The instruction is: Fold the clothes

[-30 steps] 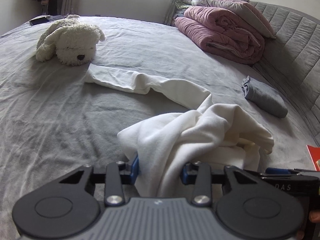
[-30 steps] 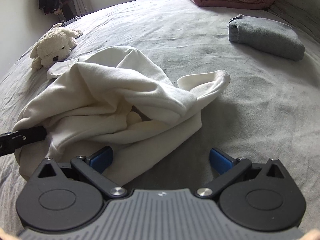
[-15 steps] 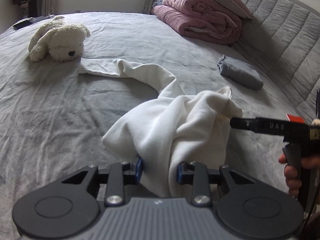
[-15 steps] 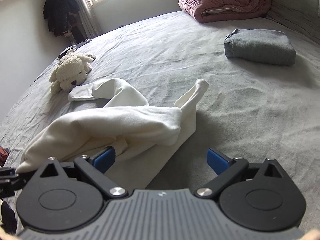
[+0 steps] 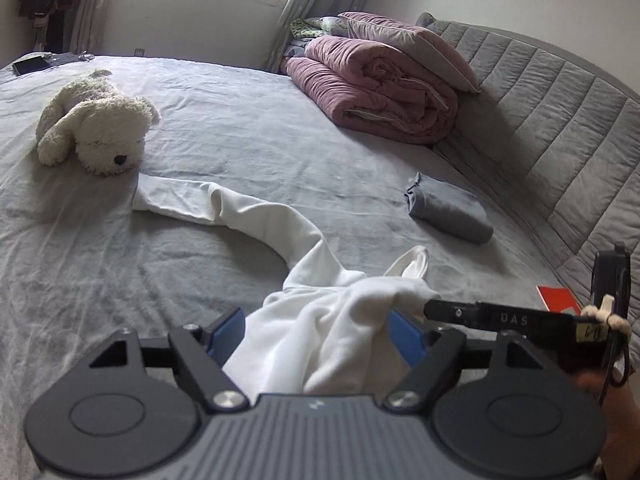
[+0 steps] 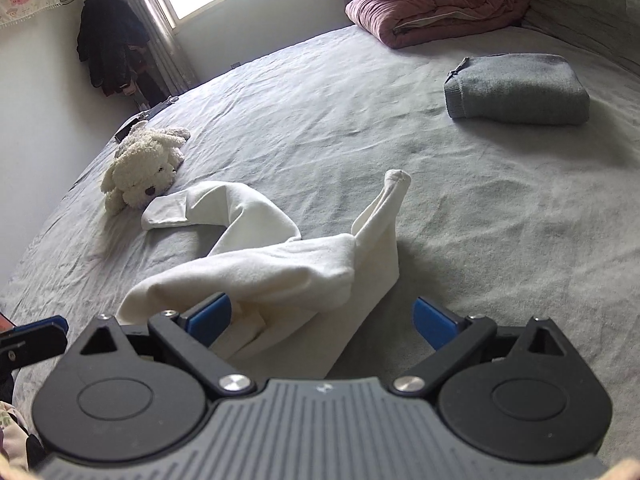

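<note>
One white long-sleeved top [image 5: 320,344] of soft knit lies bunched near the bed's near edge, its body crumpled into loose folds. One sleeve snakes across the sheet toward the bed's far left corner; a second, shorter sleeve end pokes up toward the headboard side. The left gripper [image 5: 318,330] has just been opening: its two blue pads stand apart with the cloth lying between them, no longer pinched. The right gripper [image 6: 322,316] also stands wide apart, the garment's edge beside its left pad only. One folded grey garment [image 6: 518,94], ribbed at the hem, sits well apart by the padded grey headboard [image 5: 560,120]. One fluffy cream plush dog [image 5: 96,124] lies just beside the long sleeve's cuff. One rolled pink quilt [image 5: 376,92] is in the far corner on the wrinkled grey sheet [image 5: 240,136].
</note>
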Tool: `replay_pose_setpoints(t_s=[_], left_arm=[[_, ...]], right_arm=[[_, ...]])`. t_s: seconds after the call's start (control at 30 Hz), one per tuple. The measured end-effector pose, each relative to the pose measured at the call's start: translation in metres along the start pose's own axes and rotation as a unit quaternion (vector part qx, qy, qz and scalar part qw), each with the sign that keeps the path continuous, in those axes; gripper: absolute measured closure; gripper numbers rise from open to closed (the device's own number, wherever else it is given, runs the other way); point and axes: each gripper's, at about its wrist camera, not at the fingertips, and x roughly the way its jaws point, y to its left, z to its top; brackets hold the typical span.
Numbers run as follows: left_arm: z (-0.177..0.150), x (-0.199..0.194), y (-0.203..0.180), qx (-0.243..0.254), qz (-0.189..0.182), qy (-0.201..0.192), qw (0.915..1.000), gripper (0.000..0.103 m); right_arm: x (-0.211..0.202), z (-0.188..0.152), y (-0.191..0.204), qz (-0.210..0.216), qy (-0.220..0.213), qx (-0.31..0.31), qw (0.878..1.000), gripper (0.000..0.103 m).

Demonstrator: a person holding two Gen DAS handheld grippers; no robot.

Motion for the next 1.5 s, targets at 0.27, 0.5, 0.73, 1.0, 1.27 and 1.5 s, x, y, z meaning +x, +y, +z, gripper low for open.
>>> replay_pose_setpoints(t_s=[0.27,0.5,0.73,1.0,1.27,1.5], left_arm=[[0.037,0.075,0.006,0.012,0.008,0.076,0.9970,0.025],[0.048,0.151,0.012,-0.001,0.008,0.158,0.9874,0.043],[0.043,0.163,0.012,-0.017,0.027,0.157,0.9871,0.091],[0.057,0.098,0.023,-0.005,0.111,0.057,0.9922,0.092],[0.049,0.023,0.058,-0.010,0.198,-0.011,0.9800,0.092],[0.014,0.005,0.092,-0.061,0.227,0.004,0.9719,0.092]], right_arm=[[0.013,0.003,-0.014,0.006,0.026,0.029,0.999,0.006],[0.021,0.002,-0.019,0.008,0.044,0.032,0.999,0.007],[0.030,0.003,-0.021,0.008,0.058,0.036,0.998,0.011],[0.029,0.003,-0.020,0.006,0.057,0.037,0.998,0.011],[0.031,0.003,-0.013,0.010,0.057,0.031,0.998,0.013],[0.037,0.000,-0.012,-0.001,0.062,0.031,0.998,0.020]])
